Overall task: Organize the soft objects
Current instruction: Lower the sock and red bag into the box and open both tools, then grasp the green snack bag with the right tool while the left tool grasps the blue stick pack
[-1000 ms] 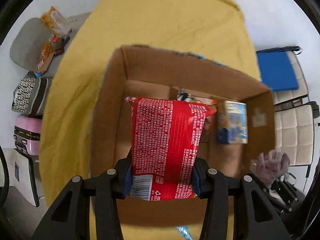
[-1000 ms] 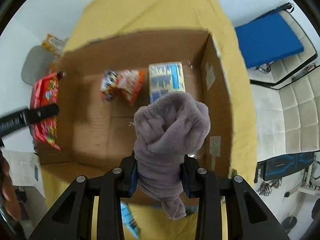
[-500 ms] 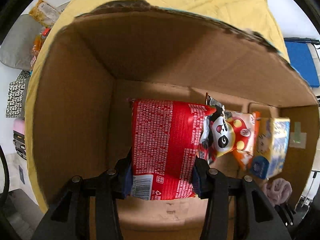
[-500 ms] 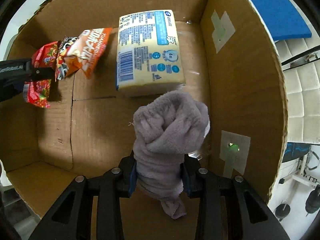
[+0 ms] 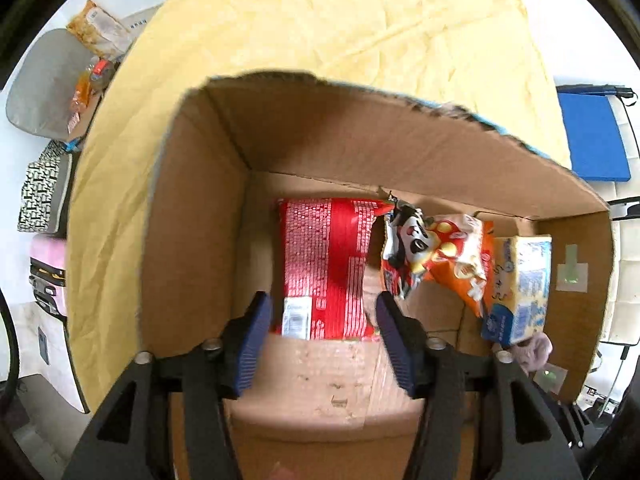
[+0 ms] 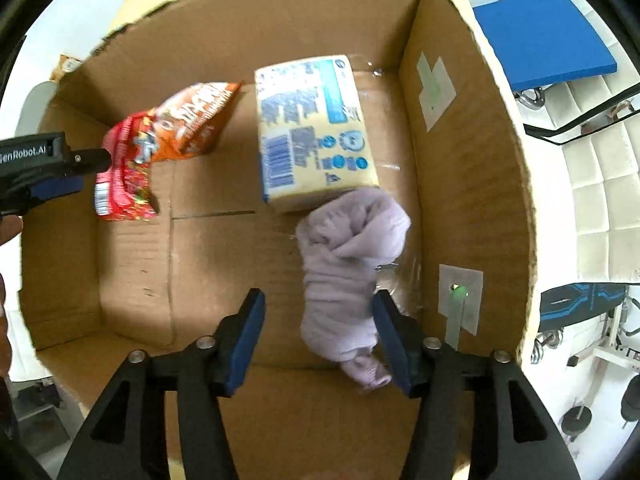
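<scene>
Release step, both sides. Left gripper [image 5: 325,340] is sitting with jaws spread wide over the cardboard box [image 5: 192,216], gripping nothing; the red snack pack [image 5: 326,268] is lying on the box floor between and just ahead of the pads, touching neither as far as the left wrist view shows.

Right gripper [image 6: 318,336] is also gaping wide. The lilac rolled cloth [image 6: 348,276] is resting on the box floor near the right wall, its far end against the yellow-and-blue packet [image 6: 316,132]. It is lying just beside the right pad; contact or a small gap, hard to call through the fisheye.

Also in the box: an orange cartoon snack bag [image 5: 436,256], sitting between the red pack and the yellow-and-blue packet, overlapping the red pack's edge.

Judgement: both drops are looking done, so the task is well along for these two items. The next move is calling for a straight lift of each gripper out of the box with jaws kept apart, so the pads are not snagging the cloth or dragging the pack, and clearing the near wall. After that, fetching whatever soft items are waiting outside; none are showing on the yellow tablecloth [image 5: 360,20].
</scene>
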Demonstrator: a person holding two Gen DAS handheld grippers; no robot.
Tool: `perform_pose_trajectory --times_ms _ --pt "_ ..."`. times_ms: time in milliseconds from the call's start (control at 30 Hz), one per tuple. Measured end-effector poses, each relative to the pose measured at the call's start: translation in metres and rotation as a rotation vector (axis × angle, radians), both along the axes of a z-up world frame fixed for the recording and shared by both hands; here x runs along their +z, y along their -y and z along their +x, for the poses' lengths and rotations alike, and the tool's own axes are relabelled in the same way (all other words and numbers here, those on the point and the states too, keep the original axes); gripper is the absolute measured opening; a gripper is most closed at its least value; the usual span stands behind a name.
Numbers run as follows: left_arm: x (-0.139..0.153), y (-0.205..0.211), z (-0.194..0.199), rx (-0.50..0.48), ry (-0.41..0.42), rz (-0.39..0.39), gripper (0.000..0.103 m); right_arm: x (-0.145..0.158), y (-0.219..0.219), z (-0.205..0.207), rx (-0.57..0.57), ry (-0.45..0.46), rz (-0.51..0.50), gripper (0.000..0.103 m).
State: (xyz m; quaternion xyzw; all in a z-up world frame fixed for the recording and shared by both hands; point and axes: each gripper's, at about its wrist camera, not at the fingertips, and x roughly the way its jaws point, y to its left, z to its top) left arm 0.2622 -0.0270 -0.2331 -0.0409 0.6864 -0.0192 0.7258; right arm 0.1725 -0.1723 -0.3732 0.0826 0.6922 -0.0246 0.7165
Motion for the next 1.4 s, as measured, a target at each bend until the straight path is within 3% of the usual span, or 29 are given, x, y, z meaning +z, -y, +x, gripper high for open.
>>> perform_pose_trajectory --times_ms 67,133,233,367,600,1067,1400 --pt "0.012 -0.002 -0.012 0.011 0.024 0.001 0.056 0.009 -0.002 -0.001 -0.009 0.025 0.013 0.073" --pt "0.023 -0.005 -0.026 0.015 0.046 -0.003 0.06 0.02 -0.003 -0.002 -0.012 0.052 0.008 0.099" --pt "0.045 -0.007 -0.047 0.012 0.092 0.017 0.086 0.046 -0.006 -0.009 0.001 0.1 -0.016 0.099" --pt "0.077 -0.012 -0.065 0.004 0.163 0.037 0.094 0.07 -0.007 -0.017 0.001 0.135 -0.024 0.103" --pt "0.123 -0.013 -0.112 0.002 0.264 0.057 0.095 0.114 0.001 -0.051 0.014 0.213 -0.032 0.103" --pt "0.241 -0.006 -0.203 -0.032 0.472 0.091 0.095 0.235 -0.007 -0.133 0.044 0.422 -0.08 0.103" --pt "0.275 -0.021 -0.247 -0.075 0.53 0.062 0.095 0.299 -0.023 -0.194 -0.011 0.511 -0.085 0.103"
